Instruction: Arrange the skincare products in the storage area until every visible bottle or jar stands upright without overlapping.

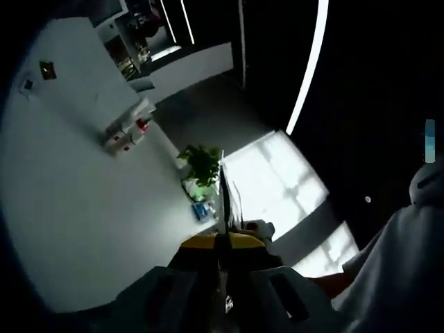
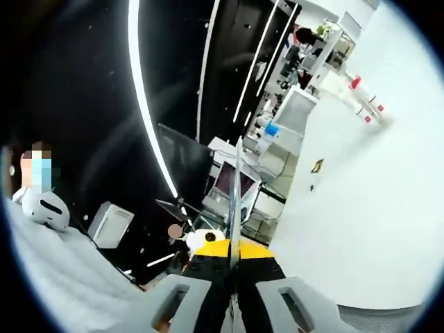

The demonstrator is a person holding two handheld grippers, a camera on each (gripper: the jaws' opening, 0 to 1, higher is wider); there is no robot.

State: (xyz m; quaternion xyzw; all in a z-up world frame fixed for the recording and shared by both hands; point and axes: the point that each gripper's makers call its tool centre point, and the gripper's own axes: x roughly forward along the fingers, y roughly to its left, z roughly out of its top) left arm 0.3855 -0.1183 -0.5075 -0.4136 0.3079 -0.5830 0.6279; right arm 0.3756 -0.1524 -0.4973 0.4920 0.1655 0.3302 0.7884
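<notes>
Both yellow-and-black grippers — left gripper [image 1: 223, 208], right gripper [image 2: 236, 201] — have jaws pressed together, empty, aimed across the room, likely idle; no skincare products identifiable.

Left gripper [image 1: 223, 208] with both jaws pressed together, holding nothing, raised toward the room, right gripper [image 2: 236, 201] the same, jaws closed flat, a pale sleeve [image 1: 395, 277] beside the left one

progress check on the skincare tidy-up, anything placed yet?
Done: nothing that these views can confirm; no bottles, jars or storage area in sight. In hand: nothing; the left gripper and right gripper both have their jaws pressed together, pointing up at the room past a potted plant. Left: the whole arrangement.
</notes>
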